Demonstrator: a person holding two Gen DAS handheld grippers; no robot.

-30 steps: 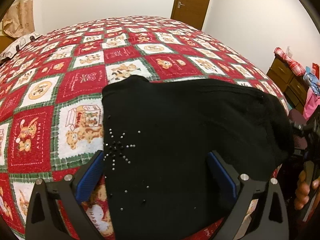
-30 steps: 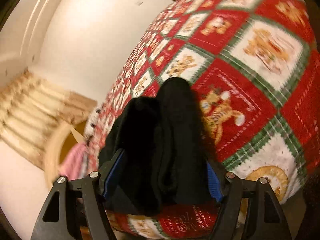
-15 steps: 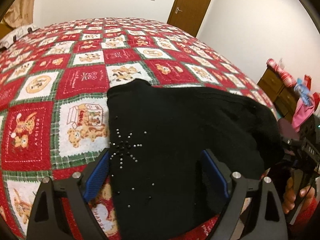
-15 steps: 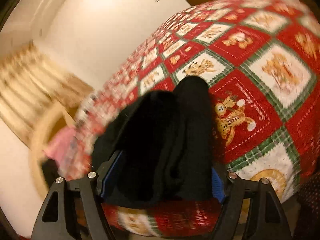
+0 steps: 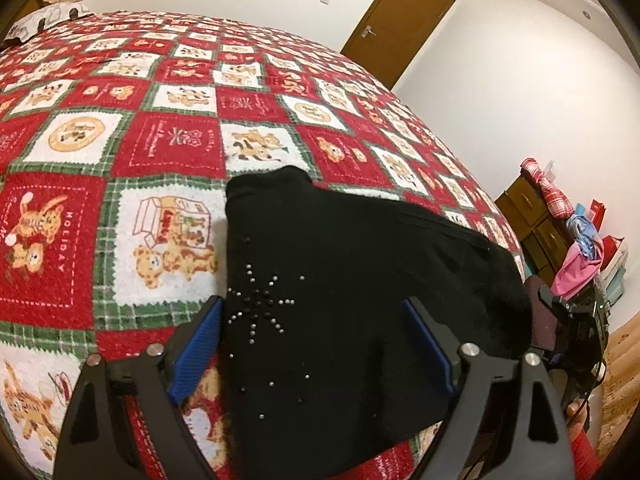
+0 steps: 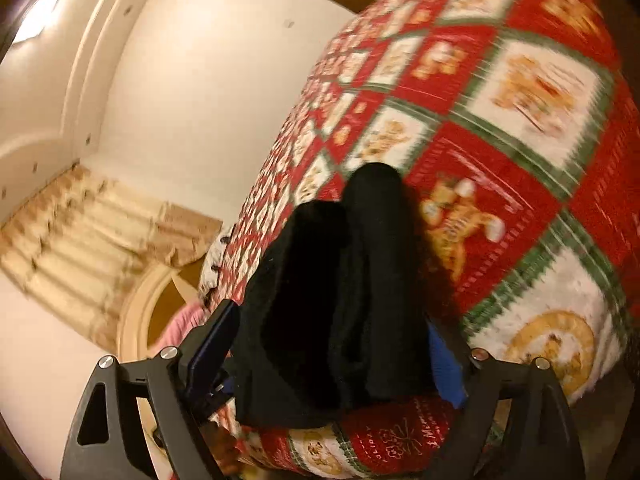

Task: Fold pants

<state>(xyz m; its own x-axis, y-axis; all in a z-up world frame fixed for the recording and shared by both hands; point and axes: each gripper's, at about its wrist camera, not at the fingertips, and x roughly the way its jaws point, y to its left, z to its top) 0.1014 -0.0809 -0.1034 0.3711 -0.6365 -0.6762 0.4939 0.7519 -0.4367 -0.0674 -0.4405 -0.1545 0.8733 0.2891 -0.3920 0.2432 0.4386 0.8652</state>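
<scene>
The black pants lie folded into a thick bundle on the red patchwork quilt, close to the bed's near edge, at about 6 o'clock in the left wrist view. A star of small silver studs glints on the top layer.

The left gripper stands spread over the bundle, its jaws having just been closing in a little. The blue pads sit either side of the cloth; the left one is just beside the studded edge, the right one overlaps the fabric, and whether either one presses I cannot tell.

Over at 3 o'clock in that view, the right gripper sits at the bundle's far end, a hand beneath it.

From the right wrist, the pants run away toward 12 o'clock as two rolled lobes between the fingers. The right gripper is wide, its jaws having just been opening, cloth between them but not pinched. The picture is blurred.

A brown door stands at 1 o'clock, a dresser heaped with clothes at 3.
</scene>
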